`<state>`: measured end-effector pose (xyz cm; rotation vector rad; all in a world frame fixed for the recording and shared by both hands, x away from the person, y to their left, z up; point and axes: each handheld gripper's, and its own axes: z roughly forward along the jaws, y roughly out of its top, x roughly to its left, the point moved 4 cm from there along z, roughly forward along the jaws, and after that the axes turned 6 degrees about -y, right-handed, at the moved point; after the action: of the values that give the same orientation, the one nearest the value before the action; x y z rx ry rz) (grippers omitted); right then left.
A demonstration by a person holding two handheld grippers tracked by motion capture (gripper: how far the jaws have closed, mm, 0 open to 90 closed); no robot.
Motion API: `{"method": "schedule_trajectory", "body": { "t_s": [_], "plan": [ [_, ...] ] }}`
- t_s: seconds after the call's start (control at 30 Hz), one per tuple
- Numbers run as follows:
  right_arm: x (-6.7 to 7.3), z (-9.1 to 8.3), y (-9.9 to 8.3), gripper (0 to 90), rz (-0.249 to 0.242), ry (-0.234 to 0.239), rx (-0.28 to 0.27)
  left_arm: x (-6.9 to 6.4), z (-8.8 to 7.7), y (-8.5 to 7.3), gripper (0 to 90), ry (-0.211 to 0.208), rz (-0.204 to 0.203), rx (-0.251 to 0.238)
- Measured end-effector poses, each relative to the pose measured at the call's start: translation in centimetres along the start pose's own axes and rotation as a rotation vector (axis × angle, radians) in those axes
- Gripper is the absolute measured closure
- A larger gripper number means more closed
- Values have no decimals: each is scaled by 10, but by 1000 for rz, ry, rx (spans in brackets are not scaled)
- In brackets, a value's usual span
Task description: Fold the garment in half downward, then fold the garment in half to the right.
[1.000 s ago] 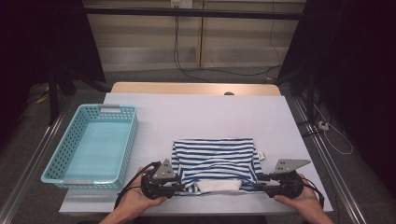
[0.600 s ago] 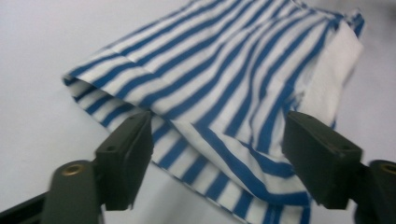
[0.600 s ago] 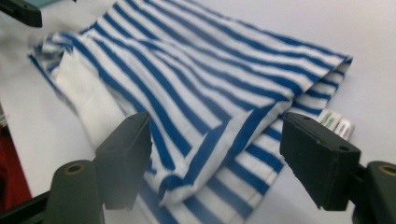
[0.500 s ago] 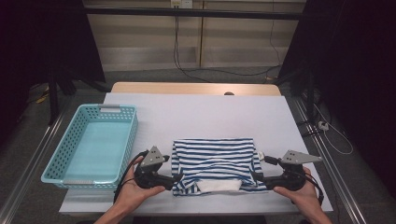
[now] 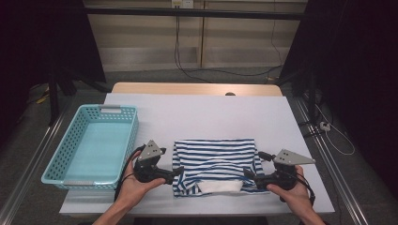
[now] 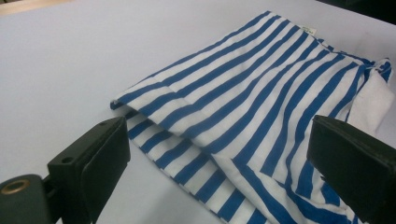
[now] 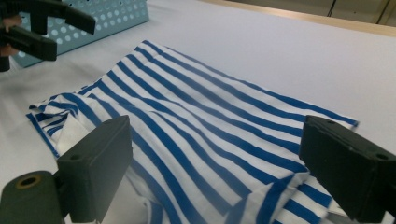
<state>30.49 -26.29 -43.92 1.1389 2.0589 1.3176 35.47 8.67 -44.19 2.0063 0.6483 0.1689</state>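
Looking at the striped garment (image 5: 215, 165) first, I see it lying folded on the near half of the white table (image 5: 202, 117), blue and white bands running across it, with a plain white patch (image 5: 219, 187) showing at its near edge. A second ago both grippers were pressed in at its near corners; now they sit just off either side and the cloth rests on its own. My left gripper (image 5: 174, 172) has just been opening its jaws, and in the left gripper view they stand wide apart with the fold's edge (image 6: 140, 100) ahead of them, nothing pinched. My right gripper (image 5: 248, 175) has done the same: jaws spread, cloth below and beyond, no grip. I judge this fold finished and released, so the next thing is either another fold or a lift into the teal basket (image 5: 129, 136), which stands to the left of the garment.

I can't make out how many layers are stacked or what garment it is. The gripper views cut off its near hem behind the jaws.
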Motion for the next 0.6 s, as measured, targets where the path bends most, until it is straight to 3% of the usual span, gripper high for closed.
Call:
{"method": "schedule_trajectory", "body": {
  "t_s": [0.13,0.33,0.37,0.6],
  "plan": [
    [7,6,1,97,-6,14,1,1,1,1,56,28,14,-10],
    [20,18,6,113,1,47,5,12,5,7,55,63,-3,-35],
    [23,21,7,121,4,57,6,15,7,10,55,76,14,-38],
    [46,40,16,131,-18,106,27,25,16,14,56,58,-10,-44]
  ]
}}
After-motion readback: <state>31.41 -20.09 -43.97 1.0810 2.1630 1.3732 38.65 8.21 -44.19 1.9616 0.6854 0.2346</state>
